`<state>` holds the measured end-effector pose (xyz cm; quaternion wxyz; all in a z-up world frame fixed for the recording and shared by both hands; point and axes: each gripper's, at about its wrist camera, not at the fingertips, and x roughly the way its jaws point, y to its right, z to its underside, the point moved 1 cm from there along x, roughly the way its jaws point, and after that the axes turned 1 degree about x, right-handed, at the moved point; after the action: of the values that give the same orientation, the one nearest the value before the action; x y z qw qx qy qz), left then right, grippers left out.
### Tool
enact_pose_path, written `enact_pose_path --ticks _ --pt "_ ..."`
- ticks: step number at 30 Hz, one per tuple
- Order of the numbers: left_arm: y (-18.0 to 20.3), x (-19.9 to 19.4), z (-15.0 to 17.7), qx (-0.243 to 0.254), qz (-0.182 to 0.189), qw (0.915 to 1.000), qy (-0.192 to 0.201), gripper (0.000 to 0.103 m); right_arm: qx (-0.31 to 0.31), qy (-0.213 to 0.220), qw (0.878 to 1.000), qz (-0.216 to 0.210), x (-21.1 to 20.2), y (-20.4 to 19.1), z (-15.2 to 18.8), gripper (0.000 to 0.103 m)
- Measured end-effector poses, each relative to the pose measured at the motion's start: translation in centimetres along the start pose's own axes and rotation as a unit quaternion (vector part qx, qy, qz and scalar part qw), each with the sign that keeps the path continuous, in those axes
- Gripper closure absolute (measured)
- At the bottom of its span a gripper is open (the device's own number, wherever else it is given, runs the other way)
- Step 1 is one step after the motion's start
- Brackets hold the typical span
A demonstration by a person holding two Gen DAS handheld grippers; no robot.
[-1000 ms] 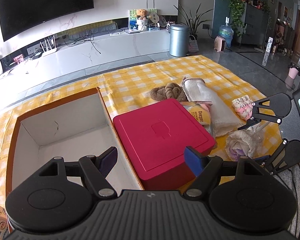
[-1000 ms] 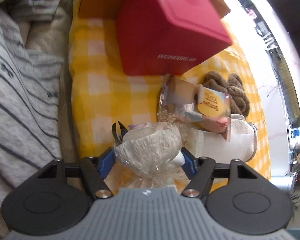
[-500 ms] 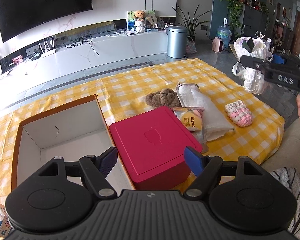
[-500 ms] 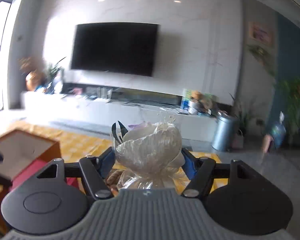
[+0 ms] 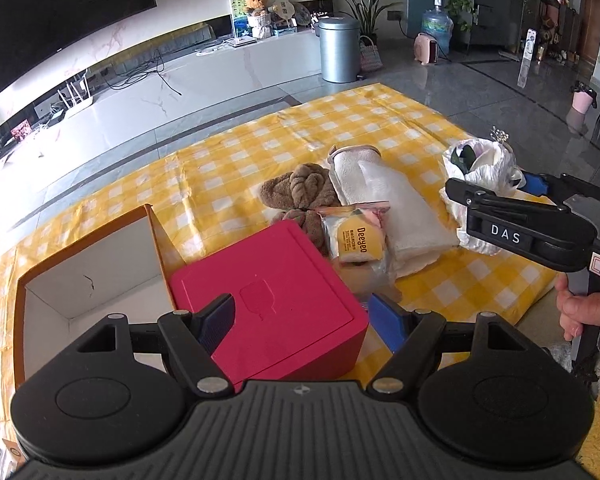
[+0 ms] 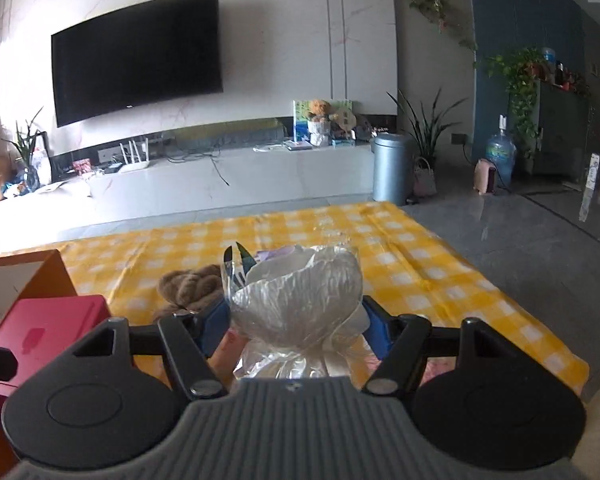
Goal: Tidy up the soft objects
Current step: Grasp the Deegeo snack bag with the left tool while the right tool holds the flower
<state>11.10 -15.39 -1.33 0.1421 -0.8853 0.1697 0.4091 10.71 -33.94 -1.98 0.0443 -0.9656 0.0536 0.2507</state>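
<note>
Crinkled clear cellophane wraps the white bouquet (image 6: 296, 292) that the right gripper (image 6: 294, 320) has clamped between its blue pads (image 6: 212, 322), held in the air above the right side of the yellow checked tablecloth (image 5: 236, 160). From the left wrist view the same bundle (image 5: 480, 168) shows above the cloth's right edge. The left gripper (image 5: 304, 318) hangs with its fingers apart and nothing between them, over the pink lidded box (image 5: 268, 300) at the near edge. An open orange cardboard box (image 5: 80, 264) touches the pink one's left side. Toward the cloth's middle lie a brown knitted plush (image 5: 300, 192), a packet (image 5: 354, 236) labelled Deeyeo and a rolled white towel (image 5: 384, 208), all touching.
</note>
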Motion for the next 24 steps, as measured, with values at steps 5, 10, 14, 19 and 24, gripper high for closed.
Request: enact_pose_path --ticks 5,10,14,19,24 --pt "0.8 1.5 -1.2 -0.008 -0.001 0.9998 -0.017 0.014 0.054 -0.002 0.998 0.01 -0.1 3.4 0.0 0.035" --pt "2.1 3.7 -2.8 -0.002 0.0 0.9999 -0.014 0.014 0.096 -0.019 0.995 0.009 0.5 4.9 0.6 0.035" --pt "2.7 5.9 -3.7 -0.005 0.001 0.9999 -0.009 0.014 0.078 -0.021 0.997 -0.002 1.3 4.4 0.6 0.035" --pt "3.4 7.8 -4.6 0.007 -0.011 0.9996 -0.024 0.014 0.066 -0.033 0.997 -0.022 2.7 4.1 0.9 0.035" --pt "3.3 9.4 -6.3 -0.005 -0.014 0.999 -0.042 0.013 0.053 -0.046 0.997 -0.013 3.3 3.8 1.1 0.035"
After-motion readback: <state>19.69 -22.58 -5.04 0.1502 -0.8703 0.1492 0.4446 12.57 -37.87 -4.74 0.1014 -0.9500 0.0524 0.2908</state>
